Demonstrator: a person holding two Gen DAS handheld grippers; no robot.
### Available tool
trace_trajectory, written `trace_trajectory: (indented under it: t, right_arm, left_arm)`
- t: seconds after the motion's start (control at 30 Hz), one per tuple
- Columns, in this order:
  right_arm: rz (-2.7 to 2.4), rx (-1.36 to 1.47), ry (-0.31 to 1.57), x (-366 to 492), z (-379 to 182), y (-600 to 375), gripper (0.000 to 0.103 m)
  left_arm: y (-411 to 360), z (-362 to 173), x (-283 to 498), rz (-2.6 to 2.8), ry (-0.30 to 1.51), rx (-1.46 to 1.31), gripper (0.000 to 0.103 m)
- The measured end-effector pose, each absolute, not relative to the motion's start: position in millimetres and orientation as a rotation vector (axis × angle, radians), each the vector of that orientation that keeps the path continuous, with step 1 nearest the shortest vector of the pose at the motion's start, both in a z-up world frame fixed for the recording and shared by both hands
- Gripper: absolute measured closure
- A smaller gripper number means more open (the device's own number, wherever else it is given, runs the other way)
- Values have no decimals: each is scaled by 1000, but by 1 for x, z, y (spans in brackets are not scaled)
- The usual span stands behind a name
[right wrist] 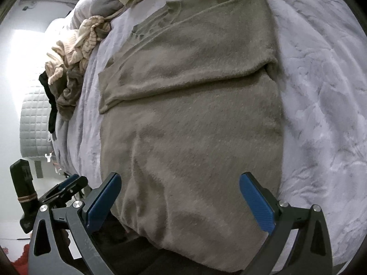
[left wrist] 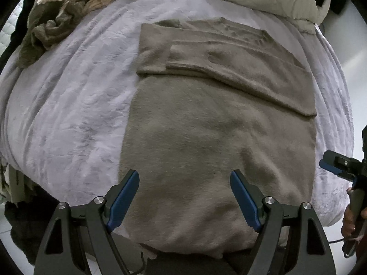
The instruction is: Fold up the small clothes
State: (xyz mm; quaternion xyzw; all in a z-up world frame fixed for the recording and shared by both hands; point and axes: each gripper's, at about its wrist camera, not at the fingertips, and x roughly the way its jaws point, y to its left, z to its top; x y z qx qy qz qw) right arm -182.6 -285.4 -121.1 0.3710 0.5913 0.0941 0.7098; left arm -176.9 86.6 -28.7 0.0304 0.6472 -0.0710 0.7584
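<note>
Both the left claw (left wrist: 184, 197) and the right claw (right wrist: 180, 202) hang with fingers spread apart, gripping nothing, over the near hem of the taupe sweater (left wrist: 206, 137). It lies flat, sleeves folded across, on the bed (left wrist: 68, 103); crumpled clothes (left wrist: 57, 11) sit at the bed's far left corner.

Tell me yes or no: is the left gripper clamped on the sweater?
No, the left gripper has its jaws spread wide above the taupe sweater, gripping nothing.

Bed (left wrist: 68, 114); sweater (left wrist: 206, 149), clothes pile (left wrist: 68, 6) atop.
</note>
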Motion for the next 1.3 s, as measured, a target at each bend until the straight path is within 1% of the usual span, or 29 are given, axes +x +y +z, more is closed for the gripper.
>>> trace_trajectory:
  t: [0.13, 0.37, 0.53, 0.63, 1.03, 1.17, 1.3]
  right_arm:
    - [185, 820, 1276, -198, -114, -278, 0]
    - [119, 809, 1283, -237, -116, -254, 0]
    - [90, 841, 1222, -272, -109, -241, 0]
    - [69, 850, 1223, -289, -107, -235, 0]
    - [-27, 903, 1195, -344, -110, -240, 0]
    - [-54, 912, 1196, -361, -121, -243, 0]
    - [-73, 898, 1251, -373, -141, -240, 0]
  left_arm:
    - [100, -31, -185, -160, 1404, 59, 21]
    - [128, -49, -225, -190, 1424, 37, 21]
    - [151, -49, -249, -206, 1409, 39, 21]
    - [166, -49, -260, -204, 1401, 30, 21]
    - [197, -54, -289, -237, 1359, 0, 21]
    - [210, -64, -294, -272, 1367, -40, 21]
    - [217, -84, -298, -303, 1417, -61, 21]
